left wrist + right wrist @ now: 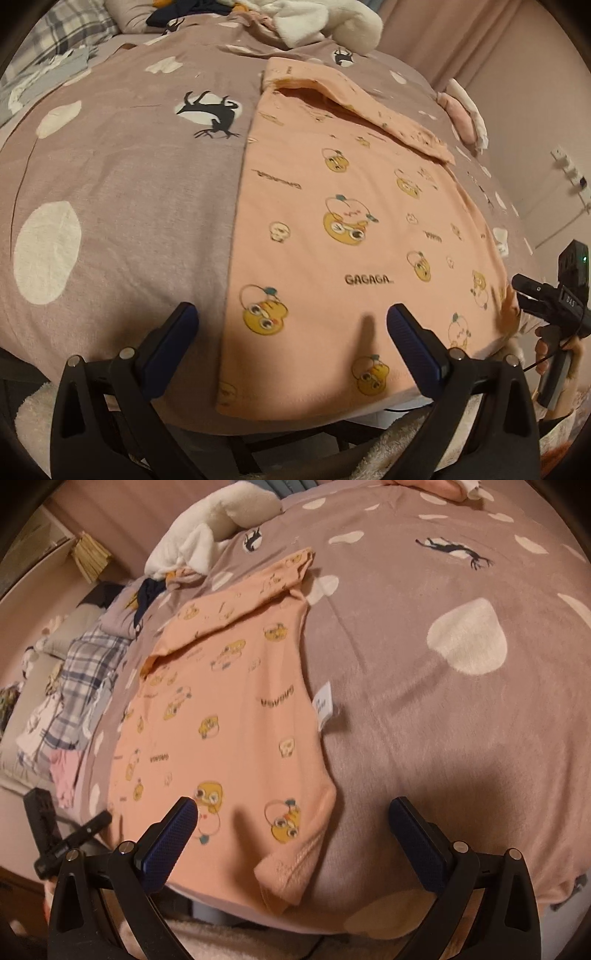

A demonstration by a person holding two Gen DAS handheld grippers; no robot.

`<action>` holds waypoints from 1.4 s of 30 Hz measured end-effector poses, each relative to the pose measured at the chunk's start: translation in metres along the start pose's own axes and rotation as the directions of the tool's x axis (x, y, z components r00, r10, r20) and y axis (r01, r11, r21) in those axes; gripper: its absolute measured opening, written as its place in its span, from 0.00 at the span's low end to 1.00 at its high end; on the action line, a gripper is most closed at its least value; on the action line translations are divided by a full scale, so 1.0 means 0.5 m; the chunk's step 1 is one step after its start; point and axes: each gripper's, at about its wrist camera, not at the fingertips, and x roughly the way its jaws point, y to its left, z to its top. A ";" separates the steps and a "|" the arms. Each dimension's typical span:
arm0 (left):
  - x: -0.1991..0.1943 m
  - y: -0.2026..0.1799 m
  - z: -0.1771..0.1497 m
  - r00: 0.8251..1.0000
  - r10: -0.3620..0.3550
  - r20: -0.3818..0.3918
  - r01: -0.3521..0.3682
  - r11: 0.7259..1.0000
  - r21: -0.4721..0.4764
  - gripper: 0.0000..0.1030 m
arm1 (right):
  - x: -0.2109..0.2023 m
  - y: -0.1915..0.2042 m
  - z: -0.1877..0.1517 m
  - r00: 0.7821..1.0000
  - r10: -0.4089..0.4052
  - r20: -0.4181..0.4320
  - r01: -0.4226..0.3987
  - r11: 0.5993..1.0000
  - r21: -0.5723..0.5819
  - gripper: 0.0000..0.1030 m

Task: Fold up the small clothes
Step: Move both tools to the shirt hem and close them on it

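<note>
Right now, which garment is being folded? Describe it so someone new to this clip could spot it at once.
Start from the mauve bedspread with white patches and black deer. Spread flat at its near edge lies the peach shirt, one sleeve folded across its top. Unlike the white fleece and plaid cloth heaped farther back, it carries yellow cartoon faces and "GAGAGA" lettering.

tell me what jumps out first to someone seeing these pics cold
The peach shirt with yellow cartoon faces lies flat at the near edge of a mauve bedspread, one sleeve folded across its top. The open left gripper straddles the shirt's left edge; the open right gripper straddles its near right corner. A white tag sticks out from the shirt's right side.
</note>
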 end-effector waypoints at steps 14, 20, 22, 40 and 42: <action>-0.001 -0.014 -0.021 0.980 -0.199 -0.019 0.198 0.978 -0.072 0.95 | 0.012 0.042 -0.033 1.000 -0.028 0.006 0.028 0.996 -0.082 1.00; -0.015 0.004 -0.028 0.972 -0.230 -0.047 0.225 0.970 -0.094 0.89 | 0.008 0.043 -0.042 1.000 -0.025 -0.018 0.023 0.994 -0.108 1.00; -0.020 0.014 -0.035 0.965 -0.256 -0.057 0.247 0.960 -0.131 0.89 | 0.005 0.038 -0.045 1.000 -0.015 -0.020 0.013 0.996 -0.091 1.00; -0.017 0.010 -0.022 0.973 -0.225 -0.045 0.214 0.960 -0.178 0.83 | -0.012 0.017 -0.044 0.999 -0.036 -0.010 0.036 0.999 -0.013 0.75; -0.019 0.013 -0.021 0.980 -0.192 -0.054 0.179 0.966 -0.189 0.73 | -0.019 0.010 -0.048 0.999 -0.045 -0.009 0.044 0.999 -0.007 0.67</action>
